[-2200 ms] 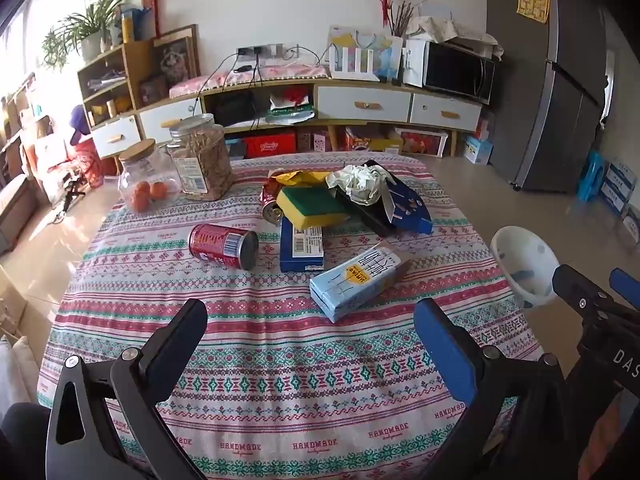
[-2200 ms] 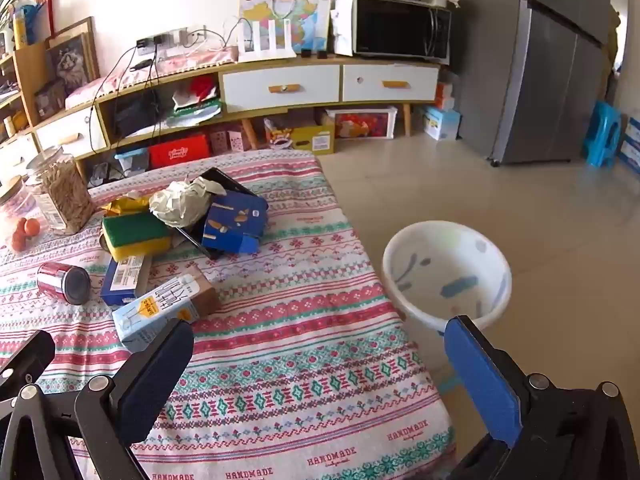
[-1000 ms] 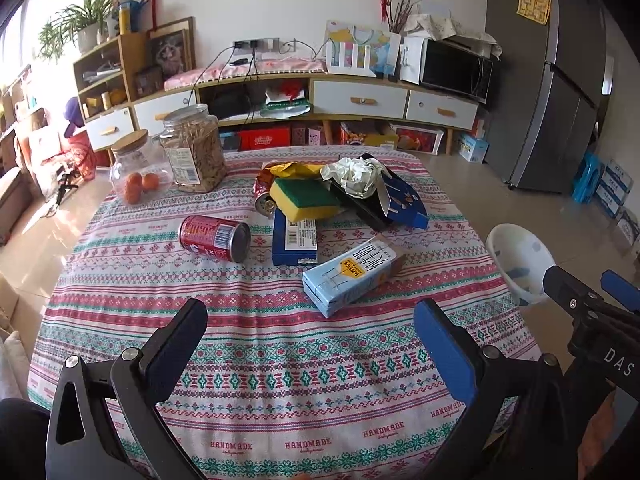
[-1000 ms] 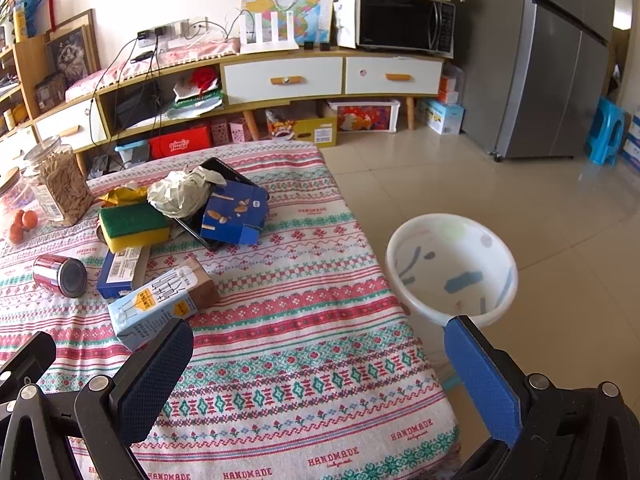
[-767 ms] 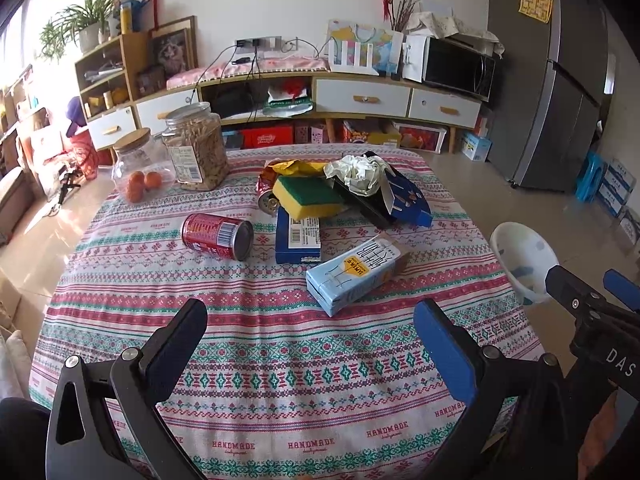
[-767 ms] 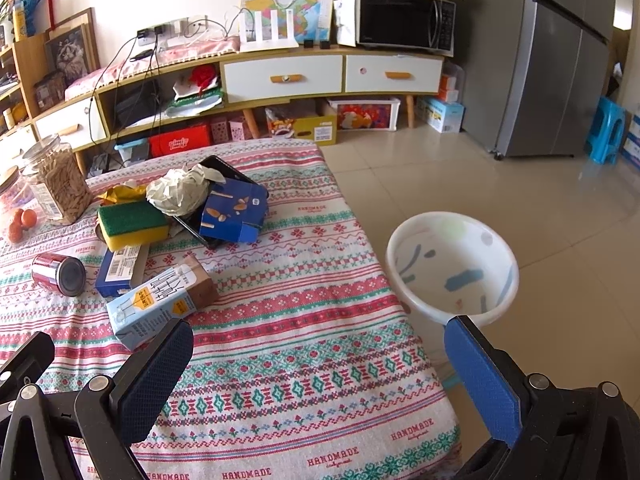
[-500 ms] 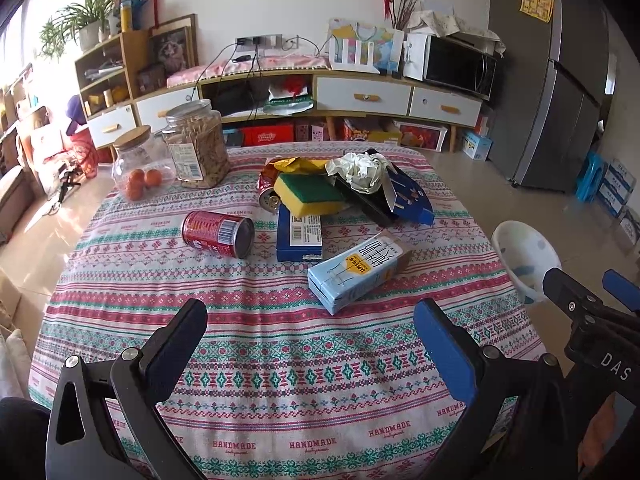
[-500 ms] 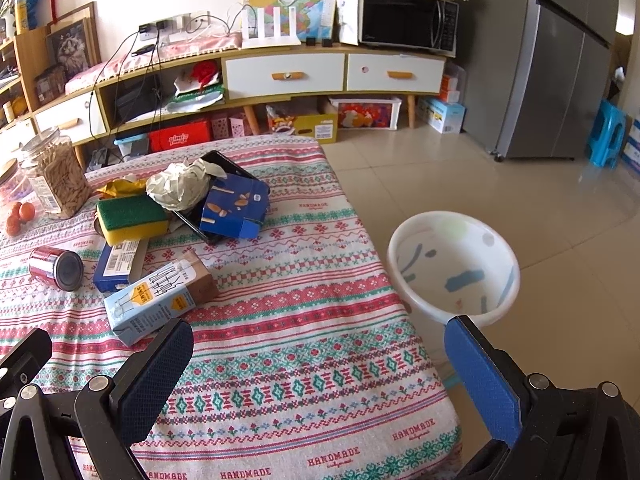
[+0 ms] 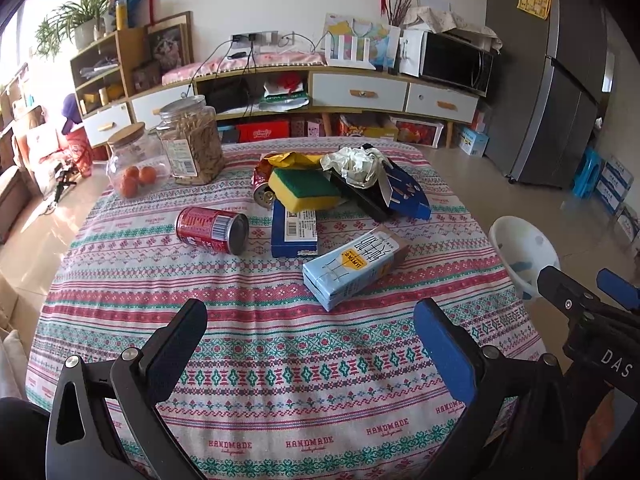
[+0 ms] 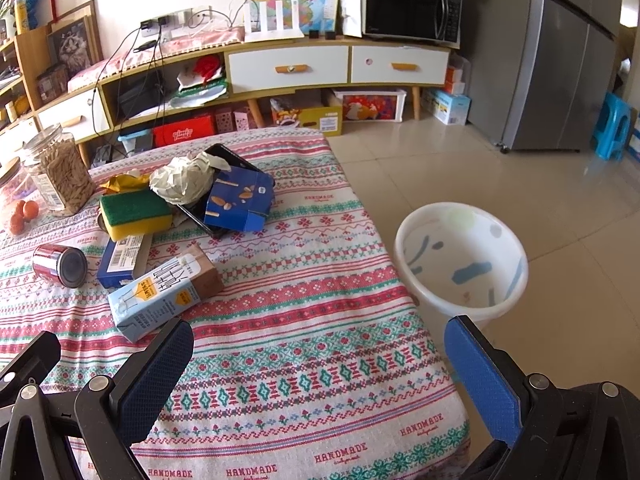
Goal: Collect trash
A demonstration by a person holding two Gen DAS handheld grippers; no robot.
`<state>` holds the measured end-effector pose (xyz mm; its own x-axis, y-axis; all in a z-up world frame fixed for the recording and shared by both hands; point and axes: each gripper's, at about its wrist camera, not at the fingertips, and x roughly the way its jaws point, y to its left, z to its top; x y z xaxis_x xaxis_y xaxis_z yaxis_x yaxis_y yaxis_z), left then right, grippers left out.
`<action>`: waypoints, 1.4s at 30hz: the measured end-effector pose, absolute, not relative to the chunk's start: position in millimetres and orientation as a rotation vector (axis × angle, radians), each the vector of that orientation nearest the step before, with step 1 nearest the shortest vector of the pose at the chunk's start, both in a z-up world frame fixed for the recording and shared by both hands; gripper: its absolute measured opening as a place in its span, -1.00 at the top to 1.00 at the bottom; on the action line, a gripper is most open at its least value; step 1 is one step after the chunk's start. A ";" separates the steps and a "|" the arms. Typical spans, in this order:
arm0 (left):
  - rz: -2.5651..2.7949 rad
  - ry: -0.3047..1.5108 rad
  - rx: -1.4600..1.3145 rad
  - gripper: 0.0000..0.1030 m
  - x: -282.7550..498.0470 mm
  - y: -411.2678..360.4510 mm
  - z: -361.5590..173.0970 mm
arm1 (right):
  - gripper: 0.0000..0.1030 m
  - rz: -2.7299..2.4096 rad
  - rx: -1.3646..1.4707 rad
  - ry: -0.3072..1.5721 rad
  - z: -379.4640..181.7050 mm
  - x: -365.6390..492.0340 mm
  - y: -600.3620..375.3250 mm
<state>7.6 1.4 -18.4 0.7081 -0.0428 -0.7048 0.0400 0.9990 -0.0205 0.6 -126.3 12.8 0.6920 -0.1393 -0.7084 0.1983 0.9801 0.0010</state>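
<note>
both hand-held grippers seemingly nudged slightly forward

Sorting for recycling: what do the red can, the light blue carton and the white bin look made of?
Red can: metal, shiny grey end. Light blue carton: printed, coated paperboard, folded edges. White bin: likely plastic, smooth, slightly translucent wall.

The left gripper (image 9: 310,340) has a black frame w/ silver screws, one finger pad black, the other blue. The right gripper (image 10: 318,364) is built the same; white letters "DAS" are on its black body in the left view.
</note>
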 end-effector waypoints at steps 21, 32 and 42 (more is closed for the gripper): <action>-0.056 0.794 -0.004 -1.00 9.3 -0.7 -22.1 | -1.00 -0.177 0.076 0.808 6.4 4.7 -125.2; -0.095 0.908 -0.188 -1.00 51.7 51.9 -17.9 | -1.00 -0.005 0.227 0.961 2.8 56.1 -153.5; -0.386 1.006 0.110 -1.00 111.4 -19.7 -27.3 | -1.00 0.157 0.319 1.159 -0.7 172.7 -153.0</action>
